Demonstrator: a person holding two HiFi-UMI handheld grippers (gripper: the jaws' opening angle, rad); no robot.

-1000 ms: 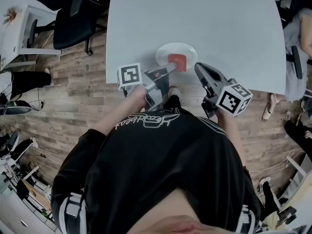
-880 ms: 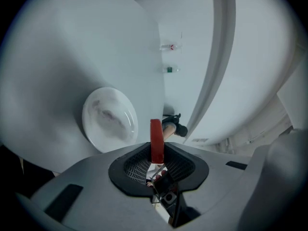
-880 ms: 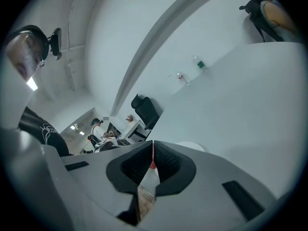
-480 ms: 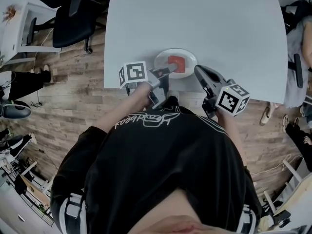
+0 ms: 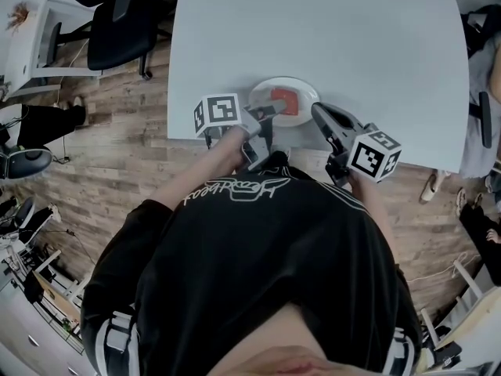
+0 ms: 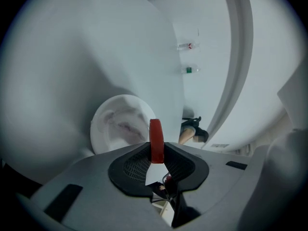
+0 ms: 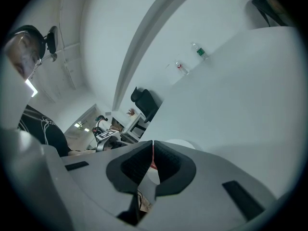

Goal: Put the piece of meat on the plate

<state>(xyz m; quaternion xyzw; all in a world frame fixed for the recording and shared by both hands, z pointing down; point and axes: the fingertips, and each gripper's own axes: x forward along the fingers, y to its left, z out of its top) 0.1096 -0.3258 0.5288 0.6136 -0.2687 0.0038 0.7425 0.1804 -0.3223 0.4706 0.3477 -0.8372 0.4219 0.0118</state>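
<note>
1. The left gripper [image 5: 275, 109] [image 6: 156, 160] is pinched narrow on the piece of meat [image 5: 286, 100] [image 6: 156, 136]. In the left gripper view the red slab stands on edge between the two dark pads and sticks up past the tips.
2. The plate [image 5: 307, 89] [image 6: 111, 129] sits just ahead of those tips and a bit to their left in the left gripper view. From the head view the meat hangs over the plate's middle. Can't tell if it's actually touching the plate or just above it.
3. The right gripper [image 5: 316, 110] [image 7: 152, 158] has its pads squeezed together with nothing in them. There's just a thin red sliver showing through the slit, which is the meat further out.
4. The right gripper's tips sit just beside the plate's right edge, apart from the left gripper's tips. The plate rim [image 7: 188, 144] peeks out right behind its jaws.
5. Both grippers reach in over the near edge of the pale table [image 5: 313, 30], with the plate between their tips and close to that edge.
6. A black office chair [image 5: 117, 30] stands well off to the left gripper's outer side, on the wood floor [image 5: 117, 143].
</note>
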